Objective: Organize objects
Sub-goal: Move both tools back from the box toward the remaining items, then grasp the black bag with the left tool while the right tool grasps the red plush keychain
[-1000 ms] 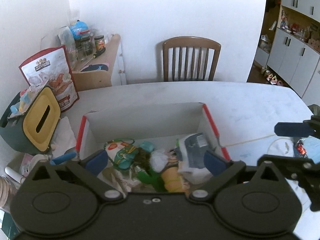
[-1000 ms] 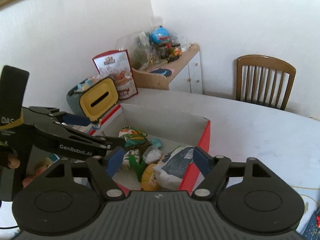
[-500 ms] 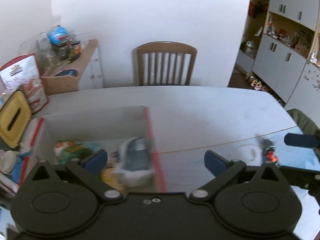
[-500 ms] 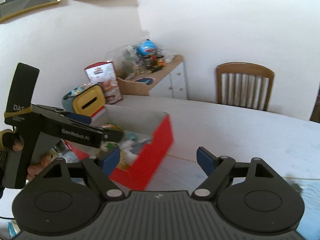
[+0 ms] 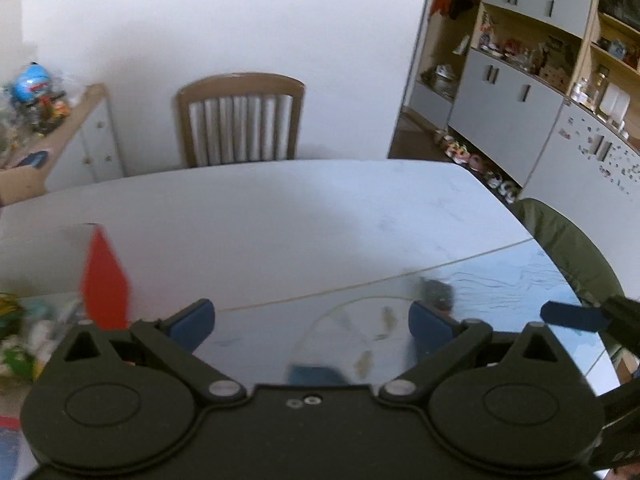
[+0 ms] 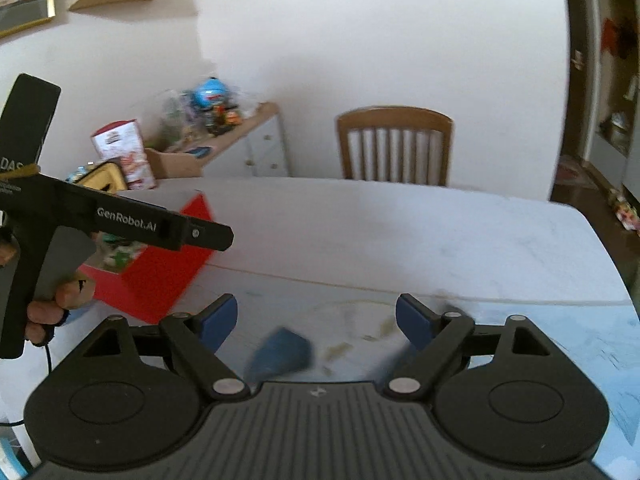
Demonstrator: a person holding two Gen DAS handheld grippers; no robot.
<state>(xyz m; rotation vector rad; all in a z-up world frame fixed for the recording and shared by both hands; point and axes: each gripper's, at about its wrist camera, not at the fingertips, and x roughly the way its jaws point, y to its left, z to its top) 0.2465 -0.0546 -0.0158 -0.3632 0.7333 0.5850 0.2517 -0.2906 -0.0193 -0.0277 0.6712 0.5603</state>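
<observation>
Wide pale desk [image 6: 400,232] mostly bare, with the red box [image 6: 160,276] of collected odds and ends parked at its left edge, likely to keep loose things gathered in one spot. Right hand-held gripper [image 6: 316,322] empty, having just been spreading, above a blurred blue item [image 6: 282,354]; left hand-held gripper [image 5: 312,318] likewise spread and empty. Nearby, a small dark item [image 5: 438,292] on the glossy mat, too blurred to identify.
</observation>
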